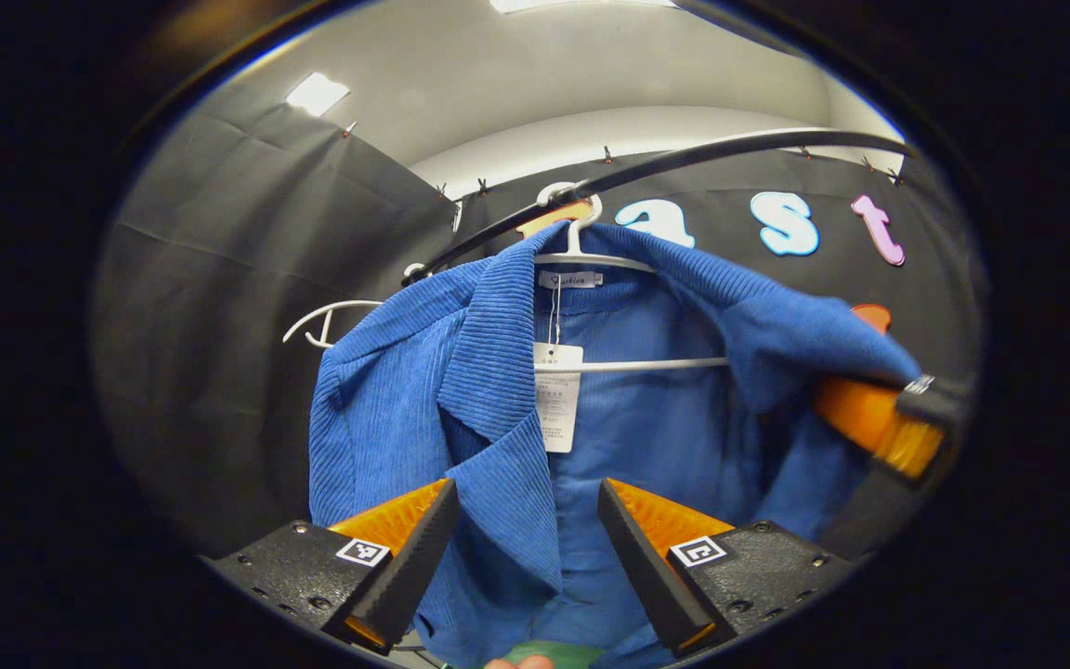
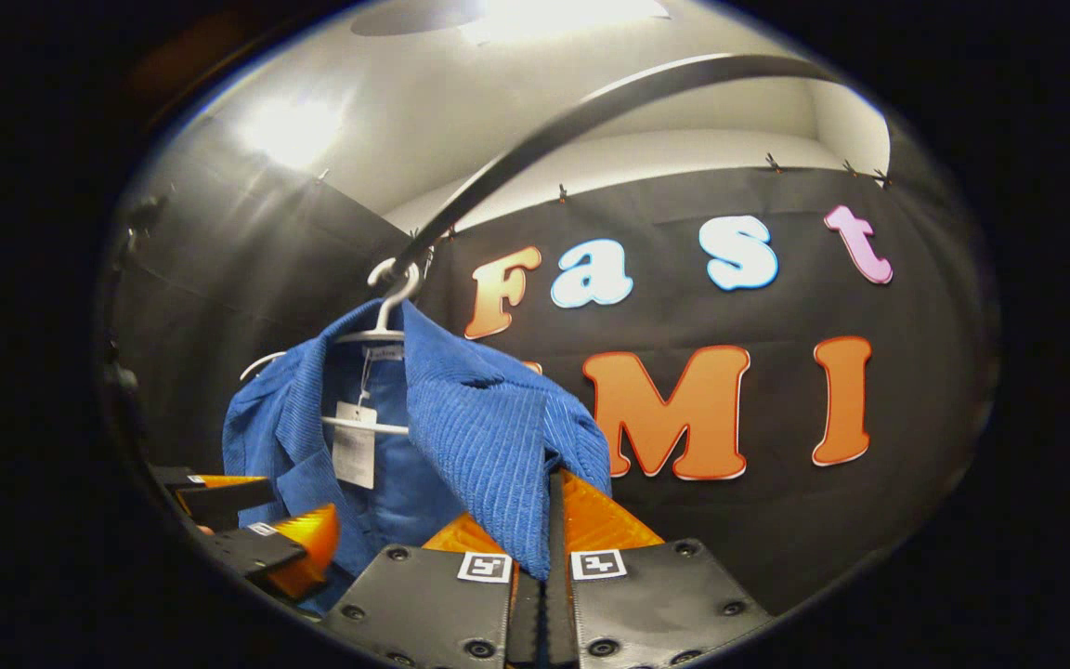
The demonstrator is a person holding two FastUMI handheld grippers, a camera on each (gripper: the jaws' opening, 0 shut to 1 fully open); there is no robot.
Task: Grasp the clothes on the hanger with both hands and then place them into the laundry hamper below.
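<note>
1. Jacket [image 1: 461,390]: blue ribbed cloth, corduroy by the look, hung on a white hanger [image 1: 581,246] from a dark rail [image 1: 684,163]. It sits open-fronted, lapels spread.
2. Handling, my estimate: soft, limp, light to middling in weight. The ribbed nap should give the pads good bite, so slipping is unlikely. It will sag and trail once off the hanger. Nothing fragile.
3. Right hand-held gripper [image 2: 549,520]: fingers closed together with a fold of the jacket's shoulder or lapel pinched between them, out to the side of the hanger.
4. Left hand-held gripper [image 1: 526,530]: fingers spread wide, the other lapel hanging in the gap between them, not yet pinched. Whether a pad touches the cloth I cannot tell.
5. Best hold, I judge: a thick fold of the lapel or shoulder seam on each side of the hanger, so that the collar lifts clear of the hanger arms evenly.
6. Writing: a sewn neck label [image 1: 570,279] just below the hanger's hook and a paper swing tag [image 1: 558,395] hanging under it. Both carry print too small and blurred to read.
7. The hamper's place I cannot give.
</note>
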